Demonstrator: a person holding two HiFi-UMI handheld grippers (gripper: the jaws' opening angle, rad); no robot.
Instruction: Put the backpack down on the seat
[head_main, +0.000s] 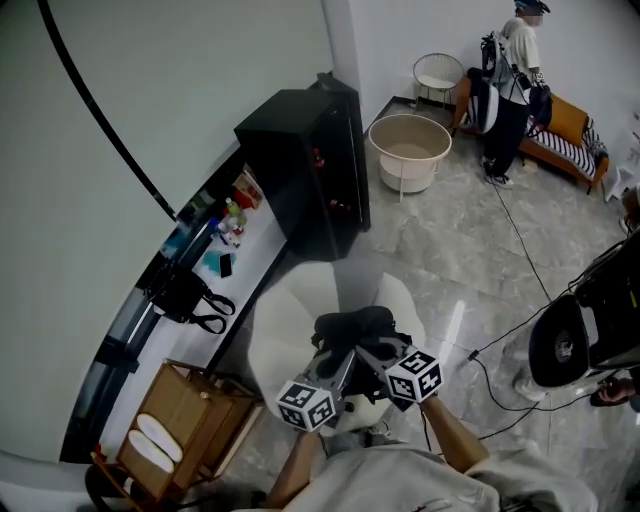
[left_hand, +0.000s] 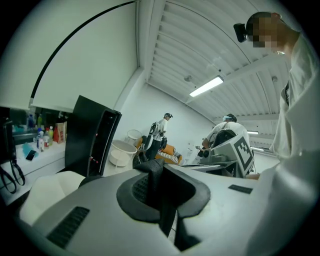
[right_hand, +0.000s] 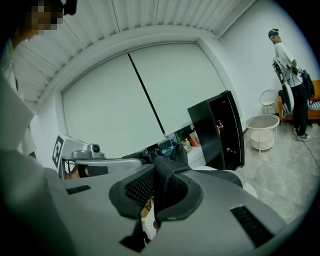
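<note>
The left gripper was clenched on a black webbing strap that stood up between its 2 grey jaws. The right gripper was clamped in the same way on a black mesh strap bunched between its own jaws. Neither gripper view showed what the straps belonged to. Only the head view did: a black fabric backpack hung from both grippers over a white rounded seat, and whether it touched the seat could not be told. Beyond the seat stood a tall black cabinet, which all 3 views caught. Past it were a round white tub and a person standing in front of an orange sofa. The right gripper view showed bottles lined up on a white counter beside the cabinet more plainly than the left gripper view did. The head view alone took in a wooden crate beside the seat, below the counter's near end, and black cables trailing over the grey stone floor.
</note>
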